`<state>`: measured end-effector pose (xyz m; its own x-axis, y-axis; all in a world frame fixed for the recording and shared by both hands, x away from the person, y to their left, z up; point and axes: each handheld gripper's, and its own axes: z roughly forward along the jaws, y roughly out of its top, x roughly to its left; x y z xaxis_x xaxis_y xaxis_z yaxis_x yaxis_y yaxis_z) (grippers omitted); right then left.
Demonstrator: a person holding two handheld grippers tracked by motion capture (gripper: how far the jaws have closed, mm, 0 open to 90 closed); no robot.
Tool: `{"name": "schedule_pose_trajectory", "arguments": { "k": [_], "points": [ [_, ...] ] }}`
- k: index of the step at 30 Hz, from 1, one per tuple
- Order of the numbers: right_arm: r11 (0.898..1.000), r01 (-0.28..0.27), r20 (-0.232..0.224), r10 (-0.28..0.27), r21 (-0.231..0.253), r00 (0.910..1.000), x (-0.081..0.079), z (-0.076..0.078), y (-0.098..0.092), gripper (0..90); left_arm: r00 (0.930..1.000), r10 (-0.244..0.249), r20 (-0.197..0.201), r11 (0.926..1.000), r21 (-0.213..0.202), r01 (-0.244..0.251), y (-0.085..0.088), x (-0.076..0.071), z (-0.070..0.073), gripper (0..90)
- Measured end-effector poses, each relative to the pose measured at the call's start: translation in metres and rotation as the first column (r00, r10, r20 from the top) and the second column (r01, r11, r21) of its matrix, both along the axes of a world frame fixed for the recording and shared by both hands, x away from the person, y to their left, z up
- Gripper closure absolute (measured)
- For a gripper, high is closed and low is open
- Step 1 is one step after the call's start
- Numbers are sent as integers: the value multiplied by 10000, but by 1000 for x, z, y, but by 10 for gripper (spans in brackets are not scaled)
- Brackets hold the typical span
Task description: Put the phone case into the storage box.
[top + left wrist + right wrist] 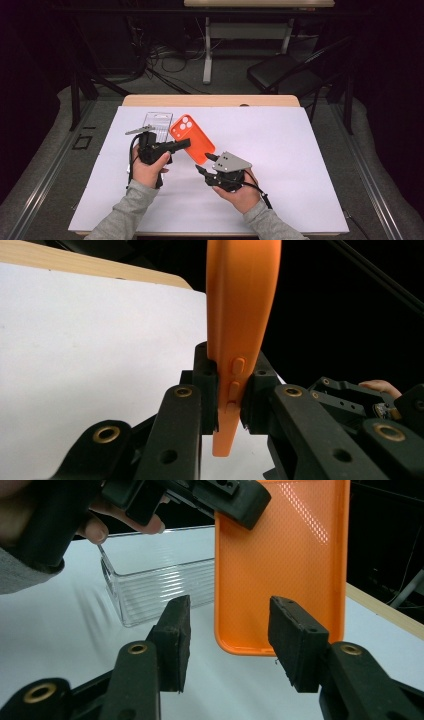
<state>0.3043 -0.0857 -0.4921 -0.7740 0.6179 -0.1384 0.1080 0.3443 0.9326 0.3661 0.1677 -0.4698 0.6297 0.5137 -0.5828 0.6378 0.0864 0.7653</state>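
An orange phone case point(192, 137) hangs tilted above the white sheet, camera holes toward the far end. My left gripper point(184, 144) is shut on one long edge of it; in the left gripper view the pads clamp the case point(242, 305) by its side buttons. My right gripper point(207, 163) stands open just before the case's near end. In the right gripper view the case's point(285, 565) rounded corner sits between and beyond the two pads point(176, 630), which do not touch it. The left gripper point(235, 500) grips the case at the top of that view.
A clear ribbed plastic box point(157, 122) lies on the white sheet point(280, 150) behind the left hand, also in the right gripper view as the clear box point(155, 575). Beyond the wooden table edge stand a black chair point(285, 75) and cables on the floor.
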Motion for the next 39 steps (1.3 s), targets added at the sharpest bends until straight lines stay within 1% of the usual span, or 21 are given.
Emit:
{"name": "schedule_pose_trajectory", "arguments": {
  "k": [4, 8, 11, 12, 14, 15, 18, 21, 24, 25, 28, 30, 32, 34, 39],
  "points": [
    [9999, -12, -89, 11, -105, 10000, 1, 1, -1, 483, 10000, 7, 62, 10000, 65, -8, 3, 1, 1, 805],
    [9999, -125, -279, 125, -2, 9995, 3, 3, -3, 480, 10000, 3, 20, 9999, 112, -3, 4, 1, 2, 806],
    [9999, -74, -387, 70, -93, 9992, 3, 6, -4, 476, 9999, 4, 130, 9997, 261, -8, 6, 1, 4, 806],
    [9999, -101, -350, 99, -74, 9993, 4, 6, -5, 471, 9999, -5, 152, 9995, 314, 1, 6, 1, 5, 806],
    [9999, -108, -440, 108, 11, 9990, 4, 8, -6, 461, 9998, -33, 193, 9993, 367, 26, 7, 2, 6, 806],
    [10000, -79, -556, 81, 49, 9984, 5, 9, -7, 457, 9998, -65, 198, 9993, 381, 57, 8, 2, 6, 806],
    [10000, -8, -635, 12, 54, 9980, 7, 10, -10, 431, 9997, -158, 211, 9988, 472, 148, 9, 3, 7, 806],
    [9997, -6, -754, -11, -224, 9972, 10, 11, -12, 401, 9995, -223, 241, 9985, 503, 211, 10, 3, 8, 806],
    [9995, -40, -866, 13, -312, 9962, 12, 12, -14, 368, 9993, -266, 266, 9980, 589, 250, 11, 3, 9, 806],
    [9995, -62, -992, 31, -311, 9951, 12, 12, -15, 364, 9993, -265, 275, 9978, 620, 248, 11, 3, 10, 806],
    [9994, -81, -1129, 43, -330, 9936, 13, 14, -16, 327, 9989, -312, 340, 9971, 706, 287, 12, 3, 11, 806],
    [9995, -85, -1195, 49, -302, 9928, 13, 15, -17, 327, 9988, -341, 352, 9967, 753, 314, 12, 3, 12, 806],
    [9997, -90, -1313, 57, -246, 9913, 14, 17, -19, 318, 9985, -396, 376, 9953, 895, 361, 12, 2, 14, 806],
    [9998, -140, -1514, 116, -150, 9884, 14, 18, -20, 289, 9982, -466, 391, 9942, 984, 425, 13, 3, 14, 806],
    [9990, -444, -1959, 428, -36, 9797, 15, 22, -25, 284, 9965, -739, 386, 9899, 1243, 686, 11, 3, 16, 806]
  ]
}}
